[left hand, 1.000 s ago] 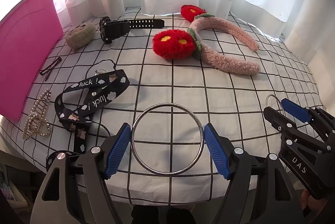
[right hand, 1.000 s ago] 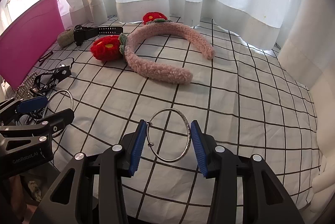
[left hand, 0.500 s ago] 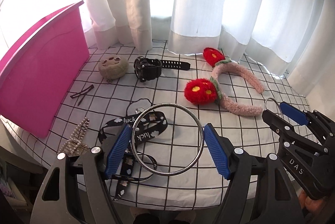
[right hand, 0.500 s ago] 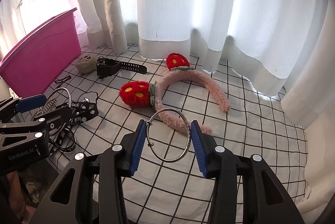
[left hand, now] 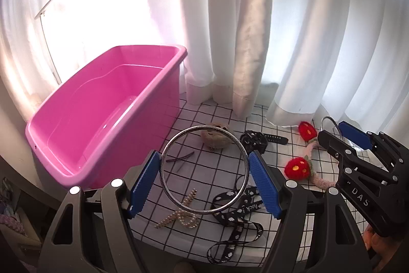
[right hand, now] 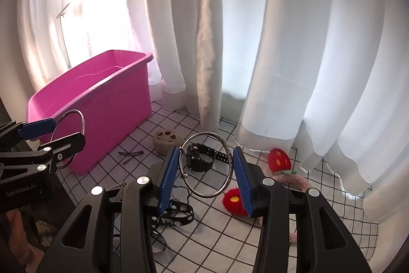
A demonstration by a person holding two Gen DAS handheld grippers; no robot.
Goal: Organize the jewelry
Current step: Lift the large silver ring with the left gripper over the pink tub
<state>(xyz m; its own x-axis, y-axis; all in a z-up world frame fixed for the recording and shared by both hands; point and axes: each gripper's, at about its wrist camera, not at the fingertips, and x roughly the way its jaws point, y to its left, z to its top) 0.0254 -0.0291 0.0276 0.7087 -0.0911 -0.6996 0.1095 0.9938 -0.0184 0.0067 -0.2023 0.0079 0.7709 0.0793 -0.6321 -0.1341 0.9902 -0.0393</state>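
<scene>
White curtains back a grid-checked tablecloth (left hand: 212,170). Step in hand: carry to the pink bin (left hand: 107,104). Left gripper (left hand: 204,181) clamps a large silver bangle (left hand: 203,169) beside the bin's near end; right gripper (right hand: 204,176) clamps a smaller engraved bangle (right hand: 206,164), farther from the bin. Next move calls for clearing the bin's rim, then releasing.

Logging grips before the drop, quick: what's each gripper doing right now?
Left gripper: shut on the large silver bangle.
Right gripper: shut on the smaller silver bangle.
</scene>
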